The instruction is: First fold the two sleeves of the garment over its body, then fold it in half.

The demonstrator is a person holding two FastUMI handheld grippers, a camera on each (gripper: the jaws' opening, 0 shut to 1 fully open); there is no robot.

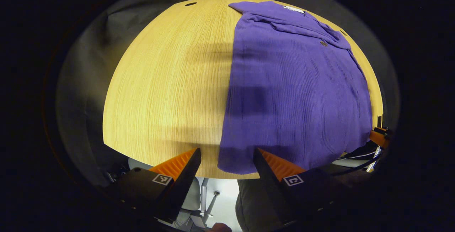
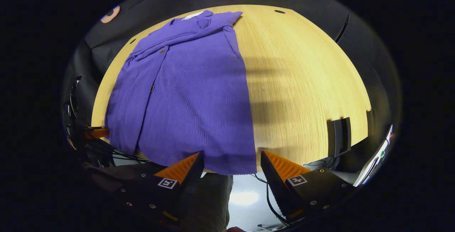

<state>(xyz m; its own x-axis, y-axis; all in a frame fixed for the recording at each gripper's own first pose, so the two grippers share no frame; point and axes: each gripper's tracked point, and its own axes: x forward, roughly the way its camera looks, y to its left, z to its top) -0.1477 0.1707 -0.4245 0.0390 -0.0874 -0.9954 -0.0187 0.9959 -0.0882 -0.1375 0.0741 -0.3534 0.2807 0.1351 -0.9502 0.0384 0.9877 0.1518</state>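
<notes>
A purple ribbed button-up garment (image 1: 295, 89) lies flat on a round wooden table (image 1: 167, 82), collar at the far side, hem hanging slightly over the near edge. Both sleeves look folded in over the body, giving a long rectangle. In the right gripper view the same garment (image 2: 185, 93) covers the table's left half. My left gripper (image 1: 226, 153) hangs open just above the hem's left corner, touching nothing. My right gripper (image 2: 232, 157) stands open over the hem's right corner, also holding nothing. The other gripper (image 1: 378, 137) peeks in at the right edge of the left gripper view.
Bare table (image 2: 305, 82) lies right of the garment. A dark bracket (image 2: 339, 136) clamps the table's near right edge. Cables (image 2: 106, 153) hang below the near left rim. A person's dark trousers (image 2: 209, 196) show under the table edge.
</notes>
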